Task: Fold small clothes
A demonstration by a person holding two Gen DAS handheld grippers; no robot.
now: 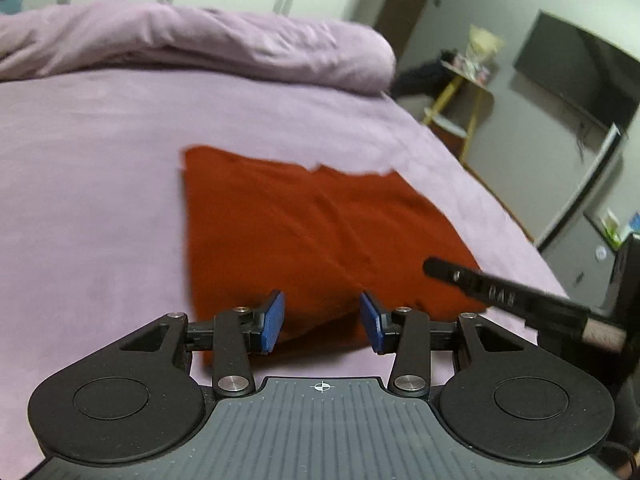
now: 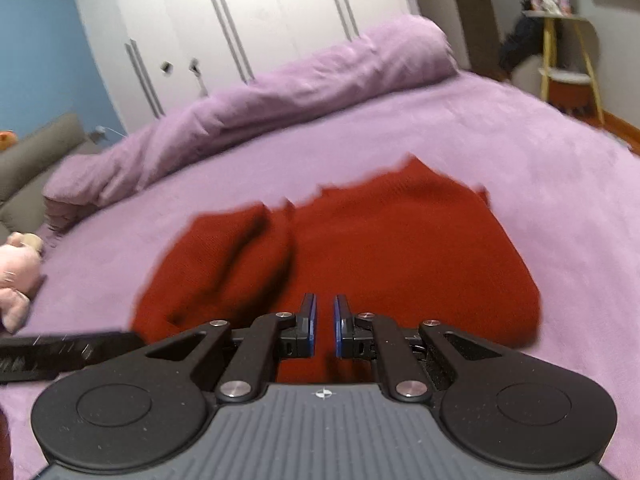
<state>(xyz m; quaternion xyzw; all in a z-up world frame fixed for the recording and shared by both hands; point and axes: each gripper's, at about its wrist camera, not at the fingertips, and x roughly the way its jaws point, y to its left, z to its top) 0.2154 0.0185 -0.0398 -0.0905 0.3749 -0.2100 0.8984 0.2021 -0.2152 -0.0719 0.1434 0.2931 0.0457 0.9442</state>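
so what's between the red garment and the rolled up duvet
Only bare purple sheet between the red garment and the rolled duvet; both wrist views show it.

Each hand-held gripper [image 1: 322, 322] [image 2: 323, 326] has black linkage arms, silver screws, blue finger pads [image 1: 273, 322] and a ribbed grey body.

A lilac bedsheet [image 2: 540, 168] covers the bed, and a rolled duvet [image 2: 304, 80] of the same colour lies along its far side. Behind it stands a white wardrobe [image 2: 240, 12] with long bar handles, next to a blue wall [image 2: 44, 60]. A pink plush toy [image 2: 16, 276] rests at the sheet's left edge (partly cut off). A yellow-legged side table [image 1: 464, 92] stands past the bed's corner, and a dark television [image 1: 580, 68] hangs on the grey wall.
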